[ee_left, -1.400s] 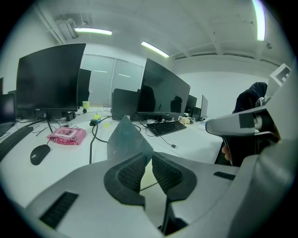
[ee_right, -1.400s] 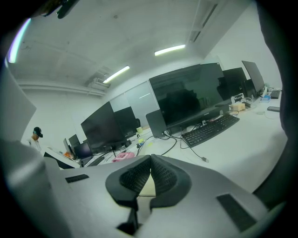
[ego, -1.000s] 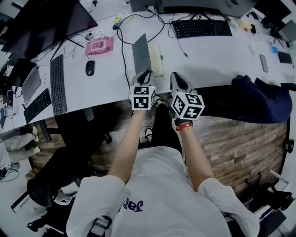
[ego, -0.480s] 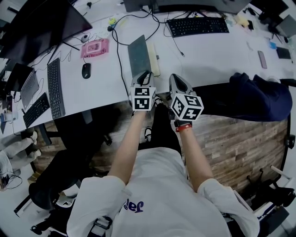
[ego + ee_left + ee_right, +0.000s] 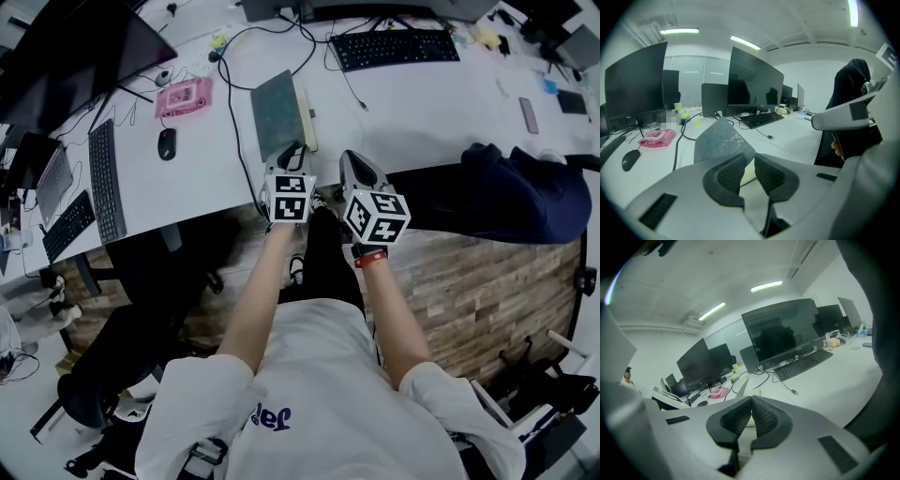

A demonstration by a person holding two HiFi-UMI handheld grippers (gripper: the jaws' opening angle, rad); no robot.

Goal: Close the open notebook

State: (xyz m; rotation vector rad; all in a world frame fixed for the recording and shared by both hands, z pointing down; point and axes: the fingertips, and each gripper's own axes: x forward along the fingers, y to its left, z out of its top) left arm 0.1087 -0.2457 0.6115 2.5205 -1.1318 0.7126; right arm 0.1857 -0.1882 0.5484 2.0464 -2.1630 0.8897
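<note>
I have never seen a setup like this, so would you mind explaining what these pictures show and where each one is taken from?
No robot here: a person holds a claw tool in each hand, and each carries a marker cube. The wide picture comes from a camera on the person's head, looking down at the white desk. The other two come from cameras riding on each claw, looking along its jaws. On the desk lie a notebook with its dark cover raised, a keyboard, a mouse and a pink item. The left claw has just been opening its jaws, with nothing between them; the right claw is shut and empty.
</note>
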